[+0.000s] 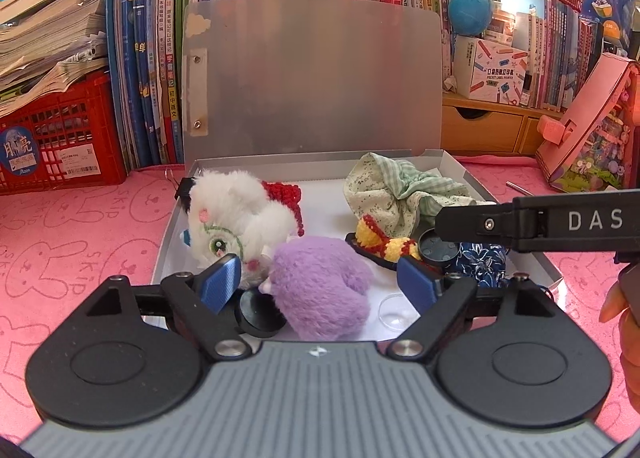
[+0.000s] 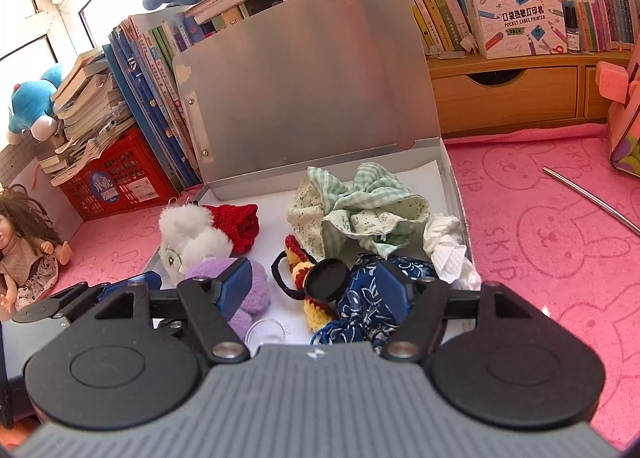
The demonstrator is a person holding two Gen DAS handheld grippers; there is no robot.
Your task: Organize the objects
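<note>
Hovered over open grey box: left gripper jaws apart, astride purple plush; right gripper jaws apart, above black lid, beside blue pouch.

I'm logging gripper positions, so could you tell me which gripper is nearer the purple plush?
Left. The left gripper straddles the purple plush; the right gripper sits over the blue patterned cloth, beside it.

Box crowded — bare floor only between white plush and cloth (lid upright).
</note>
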